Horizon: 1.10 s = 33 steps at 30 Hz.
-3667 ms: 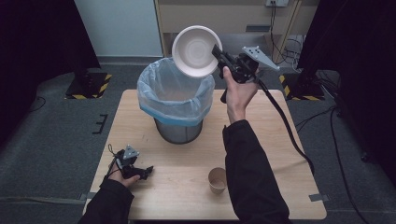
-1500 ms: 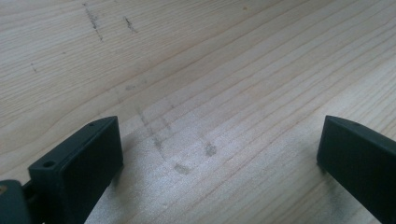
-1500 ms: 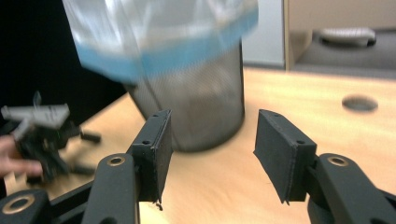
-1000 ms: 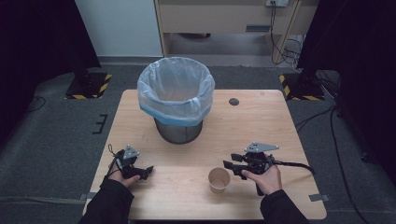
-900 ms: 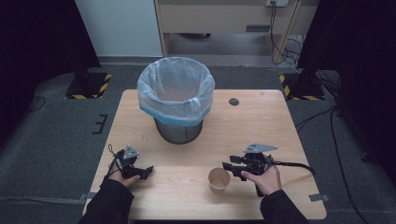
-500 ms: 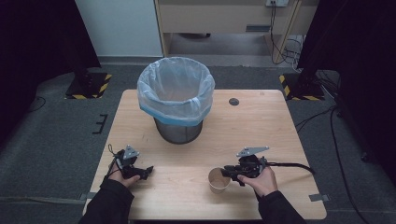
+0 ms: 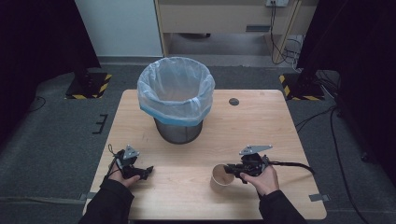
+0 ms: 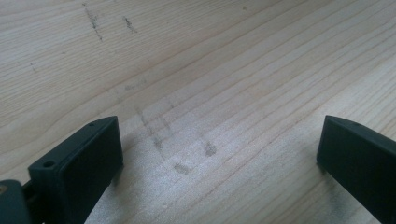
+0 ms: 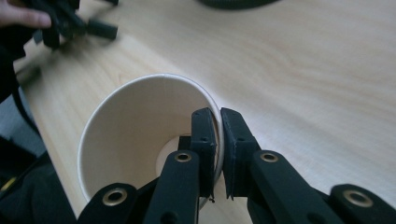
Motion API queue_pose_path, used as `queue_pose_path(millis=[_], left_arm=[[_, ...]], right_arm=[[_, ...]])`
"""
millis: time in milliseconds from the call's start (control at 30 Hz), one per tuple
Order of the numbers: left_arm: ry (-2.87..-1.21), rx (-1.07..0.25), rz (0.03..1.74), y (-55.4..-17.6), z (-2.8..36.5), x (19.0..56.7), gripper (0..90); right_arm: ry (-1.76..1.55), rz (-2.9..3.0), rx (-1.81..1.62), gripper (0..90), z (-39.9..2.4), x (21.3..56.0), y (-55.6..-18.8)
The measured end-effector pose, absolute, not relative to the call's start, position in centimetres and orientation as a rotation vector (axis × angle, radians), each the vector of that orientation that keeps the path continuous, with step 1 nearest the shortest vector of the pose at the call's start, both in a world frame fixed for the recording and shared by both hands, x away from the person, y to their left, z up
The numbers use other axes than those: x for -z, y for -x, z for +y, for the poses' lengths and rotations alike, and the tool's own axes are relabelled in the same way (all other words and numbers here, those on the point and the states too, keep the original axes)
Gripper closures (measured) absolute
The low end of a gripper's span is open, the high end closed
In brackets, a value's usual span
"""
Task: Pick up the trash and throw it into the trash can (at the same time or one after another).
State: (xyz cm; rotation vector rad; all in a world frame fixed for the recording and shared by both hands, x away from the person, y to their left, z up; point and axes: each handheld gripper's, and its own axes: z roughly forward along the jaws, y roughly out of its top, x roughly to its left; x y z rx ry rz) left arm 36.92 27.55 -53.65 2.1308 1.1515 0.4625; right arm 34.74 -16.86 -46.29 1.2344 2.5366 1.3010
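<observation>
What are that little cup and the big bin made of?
The cup looks like matte tan paper: thin wall, rolled rim, pinched by the right gripper. The bin seems dark metal mesh, though that's hard to confirm, lined with a thin translucent plastic bag, crinkled and bluish.

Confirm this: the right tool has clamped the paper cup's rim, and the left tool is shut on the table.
Not quite. The left tool is open, jaws wide apart over bare table, as the left gripper view shows. The right tool does clamp the paper cup rim.
</observation>
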Motion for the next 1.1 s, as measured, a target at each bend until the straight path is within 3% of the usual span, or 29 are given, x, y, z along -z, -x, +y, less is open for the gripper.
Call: queue_pose_path(millis=[1100], left_arm=[[-2.131, -0.462, 1.151, -36.9, 27.5, 53.6, 0.0]], right_arm=[[-1.312, 1.915, -1.72, 85.0, -21.6, 41.2, -35.0]])
